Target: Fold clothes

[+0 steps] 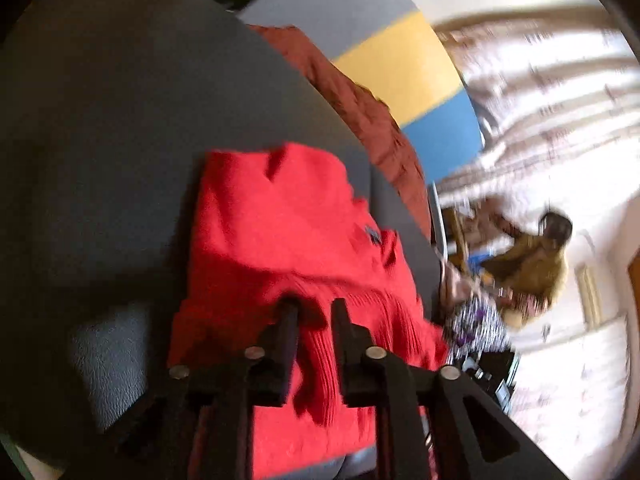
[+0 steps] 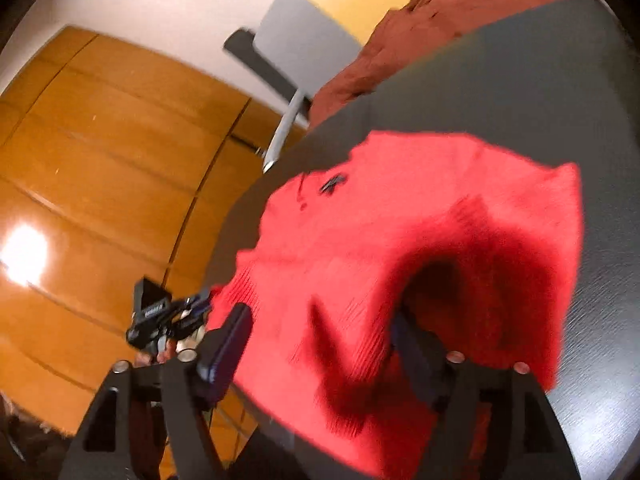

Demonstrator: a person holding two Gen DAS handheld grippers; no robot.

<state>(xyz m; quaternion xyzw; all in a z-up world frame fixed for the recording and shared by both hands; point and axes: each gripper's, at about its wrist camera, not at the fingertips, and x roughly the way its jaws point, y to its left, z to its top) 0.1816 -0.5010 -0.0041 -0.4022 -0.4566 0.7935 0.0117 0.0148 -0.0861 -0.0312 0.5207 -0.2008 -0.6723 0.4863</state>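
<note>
- Red sweater (image 1: pixel 280 232): knit, ribbed hem, small dark embroidered logo (image 1: pixel 373 235) on the chest; lies bunched on the dark grey table (image 1: pixel 100 120), near its edge.
- Left gripper (image 1: pixel 314 308): black plastic fingers (image 1: pixel 289 320) set narrow, a fold of the ribbed hem is pinched between them; silver round bolt heads are seen on the frame.
- In the right wrist view the same red sweater (image 2: pixel 400 220) is seen lifted into an arched fold with a dark hollow under it; the logo (image 2: pixel 333 184) is blurred.
- Right gripper (image 2: pixel 320 320): fingers set wide apart, sweater draped between and over them; left finger (image 2: pixel 232 340) shows a flat dark blue-black pad, the other finger is mostly hidden by cloth. Whether cloth is actually clamped cannot be told.
- Table surface: matte, fine leather-like grain, rounded by lens distortion.
- Rust-brown crumpled fabric (image 1: pixel 360 108) is heaped beyond the far table edge; also seen as (image 2: pixel 432 28).
- Panels in grey, yellow (image 1: pixel 400 68) and blue stand behind it.
- Glossy orange wood panelling (image 2: pixel 100 160) with a bright glare spot.
- A person in a mustard jacket (image 1: pixel 532 264) is seen, blurred.
</note>
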